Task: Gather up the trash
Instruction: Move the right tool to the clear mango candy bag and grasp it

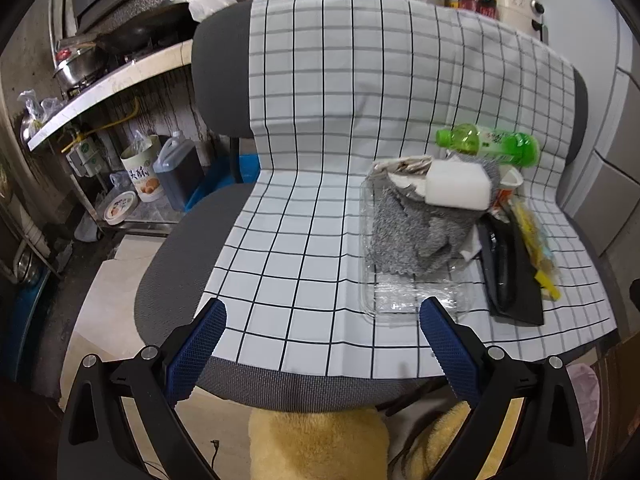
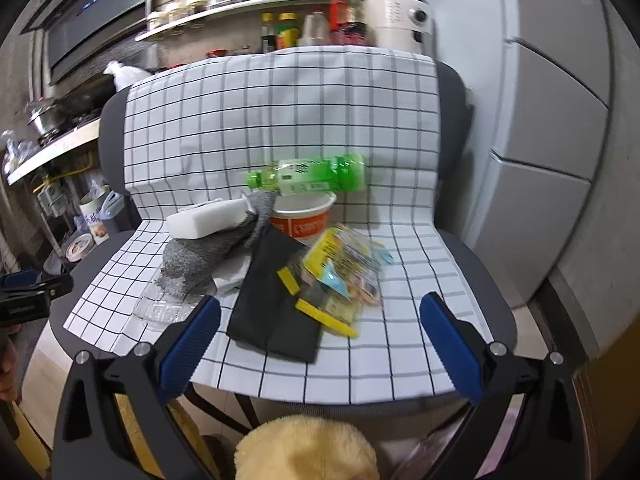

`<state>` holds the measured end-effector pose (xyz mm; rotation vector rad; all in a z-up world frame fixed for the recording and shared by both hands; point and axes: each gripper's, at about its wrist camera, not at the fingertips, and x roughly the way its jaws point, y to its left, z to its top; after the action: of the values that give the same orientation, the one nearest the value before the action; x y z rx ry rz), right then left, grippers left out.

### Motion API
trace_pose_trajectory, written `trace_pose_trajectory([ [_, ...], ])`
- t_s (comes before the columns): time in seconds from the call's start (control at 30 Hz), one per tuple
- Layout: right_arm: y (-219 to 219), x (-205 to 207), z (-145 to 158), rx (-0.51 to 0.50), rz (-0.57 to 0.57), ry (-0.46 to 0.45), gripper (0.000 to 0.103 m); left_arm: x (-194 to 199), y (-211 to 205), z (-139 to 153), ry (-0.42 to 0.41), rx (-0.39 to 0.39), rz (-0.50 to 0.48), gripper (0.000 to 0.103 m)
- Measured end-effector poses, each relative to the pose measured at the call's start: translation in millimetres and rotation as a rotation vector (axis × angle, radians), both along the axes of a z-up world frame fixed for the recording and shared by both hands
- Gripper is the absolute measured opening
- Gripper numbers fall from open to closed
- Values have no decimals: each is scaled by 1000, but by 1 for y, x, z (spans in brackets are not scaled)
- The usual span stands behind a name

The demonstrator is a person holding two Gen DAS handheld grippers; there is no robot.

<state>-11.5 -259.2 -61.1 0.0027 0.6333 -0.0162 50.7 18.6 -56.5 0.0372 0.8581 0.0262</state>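
Checked white cloth [image 2: 280,128] is draping over a grey chair [image 1: 176,264], covering back and seat. Trash is sitting heaped on the seat's right half: a grey rag [image 1: 412,228] is lying partly in a clear tray [image 1: 404,300], a white sponge [image 1: 456,186] is resting on the rag, and a green bottle [image 2: 308,178] is lying on its side against the backrest, above a paper cup [image 2: 304,220]. Beside the rag a black pouch [image 2: 272,312] is lying flat, with yellow wrappers [image 2: 344,272] overlapping its right edge. Left gripper [image 1: 322,316] is hovering over the seat's front edge, jaws spread wide, holding nothing. Right gripper [image 2: 320,312] is hovering before the pouch, equally wide and empty.
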Motion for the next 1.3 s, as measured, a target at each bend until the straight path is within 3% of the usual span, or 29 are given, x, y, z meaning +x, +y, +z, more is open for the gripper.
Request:
trace_pose_trajectory([
  [0.4, -8, 46, -73, -181, 1, 105, 97, 35, -23, -48, 87, 62, -60, 96],
  [0.57, -24, 63, -99, -171, 23, 128, 92, 44, -35, -59, 103, 36, -77, 96],
  [0.8, -44, 70, -92, -79, 27, 70, 85, 52, -52, -59, 80, 26, -103, 96],
  [0.83, -46, 73, -90, -90, 26, 65, 79, 53, -53, -58, 73, 28, -103, 96],
  [1.13, -41, 112, -110, -181, 123, 142, 64, 61, -63, -62, 76, 40, -107, 96],
  [1.3, -33, 133, -120, -218, 187, 154, 63, 61, -66, -64, 77, 49, -114, 96],
])
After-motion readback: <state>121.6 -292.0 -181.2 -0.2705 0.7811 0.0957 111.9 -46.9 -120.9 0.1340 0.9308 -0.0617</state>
